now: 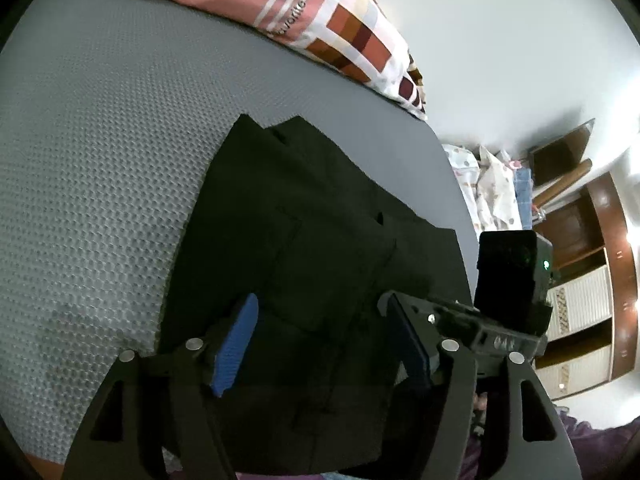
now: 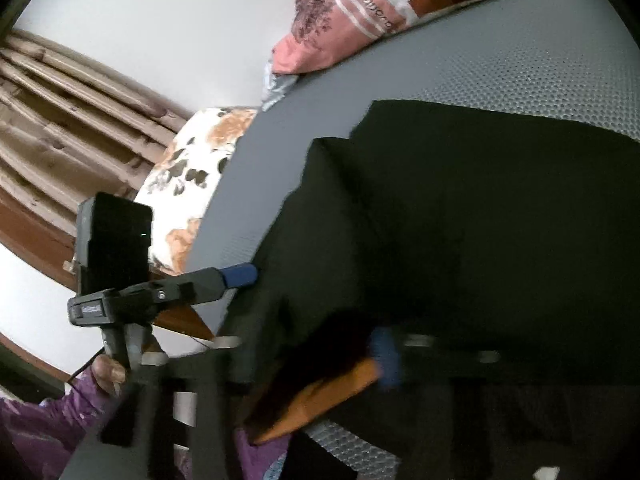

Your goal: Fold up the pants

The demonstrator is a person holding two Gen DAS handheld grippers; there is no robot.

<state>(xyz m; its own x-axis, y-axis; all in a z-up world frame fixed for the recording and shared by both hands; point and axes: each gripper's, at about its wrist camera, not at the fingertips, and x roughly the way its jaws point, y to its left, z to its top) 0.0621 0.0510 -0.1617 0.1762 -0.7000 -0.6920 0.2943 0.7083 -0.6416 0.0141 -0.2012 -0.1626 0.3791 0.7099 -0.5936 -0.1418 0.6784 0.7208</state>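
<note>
- While lying dark and folded on the grey mattress [image 1: 100, 160], pants [image 1: 320, 220] filled the near side.
- Left gripper [image 1: 320, 332] stood open above them.
- Right gripper [image 2: 316, 354] blurred, jaws unclear; might pinch one layer, dragging the fold apart.

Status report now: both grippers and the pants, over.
Left gripper open, jaws over the black pants, nothing pinched. Right gripper blurred, jaws at the pants' near edge, grip unclear. Pants partly folded on grey mattress. Nothing in the way.
</note>
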